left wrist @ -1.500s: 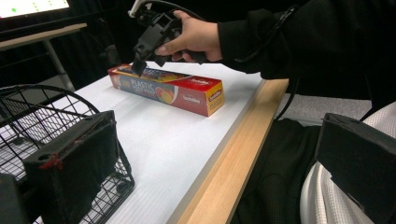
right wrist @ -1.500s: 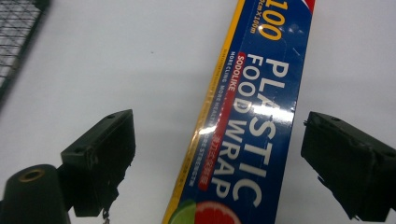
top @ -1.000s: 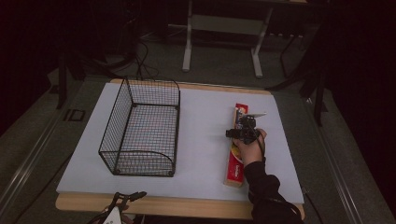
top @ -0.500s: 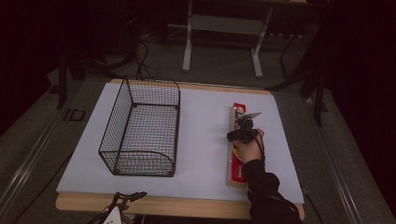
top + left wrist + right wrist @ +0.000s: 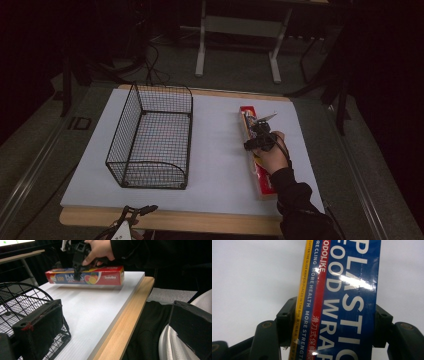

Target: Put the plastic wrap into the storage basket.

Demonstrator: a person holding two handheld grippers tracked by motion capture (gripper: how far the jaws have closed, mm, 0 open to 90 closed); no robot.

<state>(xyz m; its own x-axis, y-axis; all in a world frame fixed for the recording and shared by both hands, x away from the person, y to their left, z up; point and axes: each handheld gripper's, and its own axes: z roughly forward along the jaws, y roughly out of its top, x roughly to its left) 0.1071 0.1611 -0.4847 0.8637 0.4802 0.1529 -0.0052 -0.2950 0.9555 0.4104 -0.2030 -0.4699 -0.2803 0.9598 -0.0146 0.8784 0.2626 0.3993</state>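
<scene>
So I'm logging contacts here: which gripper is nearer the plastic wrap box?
Right. The right gripper is down on the plastic wrap box, jaws on either side of it. The left gripper hangs off the table's near edge, by the wire basket.

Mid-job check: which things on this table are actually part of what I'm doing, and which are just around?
In play:
- plastic food wrap box, lying flat on the white board
- right gripper, jaws on either side of the box
- wire basket, empty, probably where the box goes

Idle:
- left gripper, open at the near table edge
- stand legs behind the table

Wire basket (image 5: 152,137) left on table (image 5: 220,175), wrap box (image 5: 252,150) right.
</scene>
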